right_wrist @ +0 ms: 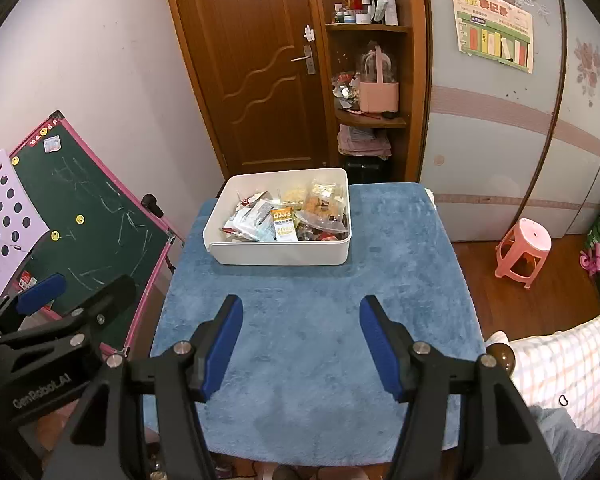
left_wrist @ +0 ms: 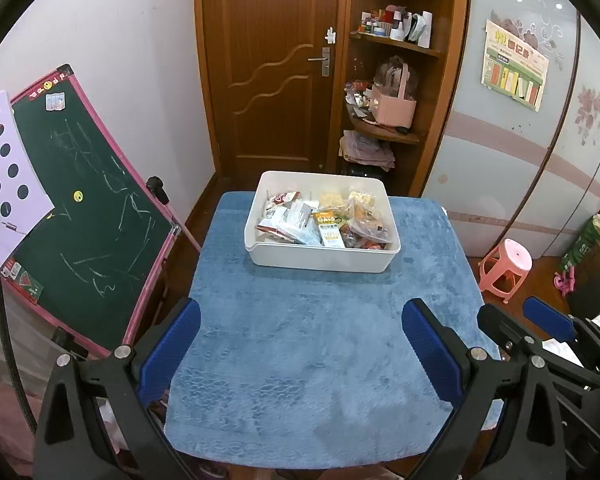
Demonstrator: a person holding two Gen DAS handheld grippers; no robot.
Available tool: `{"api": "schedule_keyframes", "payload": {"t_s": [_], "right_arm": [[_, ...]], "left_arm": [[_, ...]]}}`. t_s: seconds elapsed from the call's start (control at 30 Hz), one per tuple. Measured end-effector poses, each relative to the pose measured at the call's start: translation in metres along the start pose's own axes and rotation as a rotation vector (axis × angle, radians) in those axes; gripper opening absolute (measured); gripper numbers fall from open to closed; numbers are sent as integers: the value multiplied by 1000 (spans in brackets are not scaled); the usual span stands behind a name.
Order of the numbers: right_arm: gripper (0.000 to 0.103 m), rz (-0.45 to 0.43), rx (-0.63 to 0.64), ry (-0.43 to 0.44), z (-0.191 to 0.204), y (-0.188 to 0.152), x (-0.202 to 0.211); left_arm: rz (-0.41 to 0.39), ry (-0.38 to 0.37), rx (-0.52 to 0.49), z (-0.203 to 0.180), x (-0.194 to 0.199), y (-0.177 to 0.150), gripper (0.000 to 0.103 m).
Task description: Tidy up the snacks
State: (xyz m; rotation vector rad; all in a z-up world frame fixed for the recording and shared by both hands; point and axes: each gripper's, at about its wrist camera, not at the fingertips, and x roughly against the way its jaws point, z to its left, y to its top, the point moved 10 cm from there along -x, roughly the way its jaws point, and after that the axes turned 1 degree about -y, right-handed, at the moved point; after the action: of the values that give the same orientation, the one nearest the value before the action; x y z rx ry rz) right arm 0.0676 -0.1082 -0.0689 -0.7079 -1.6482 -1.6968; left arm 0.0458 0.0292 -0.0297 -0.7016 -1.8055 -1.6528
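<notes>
Both the left gripper (left_wrist: pixel 300 344) and right gripper (right_wrist: pixel 301 342) are hovering with jaws spread and empty over the bare near half of the blue towel (right_wrist: pixel 320 312), its edges dropping off beside the chalkboard (left_wrist: pixel 88 240). Farther back, the white bin (left_wrist: pixel 320 258) is holding the snacks (left_wrist: pixel 324 222), one packet reading "OATS" (right_wrist: pixel 283 216).
</notes>
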Motion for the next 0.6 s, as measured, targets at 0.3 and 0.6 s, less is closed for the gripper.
{"api": "schedule_keyframes", "payload": {"t_s": [0.3, 0.6], "right_arm": [[61, 14, -6, 8, -6, 0, -4], [61, 26, -7, 17, -8, -4, -6]], "left_arm": [[21, 10, -1, -3, -6, 0, 100], [36, 23, -2, -6, -9, -4, 100]]}}
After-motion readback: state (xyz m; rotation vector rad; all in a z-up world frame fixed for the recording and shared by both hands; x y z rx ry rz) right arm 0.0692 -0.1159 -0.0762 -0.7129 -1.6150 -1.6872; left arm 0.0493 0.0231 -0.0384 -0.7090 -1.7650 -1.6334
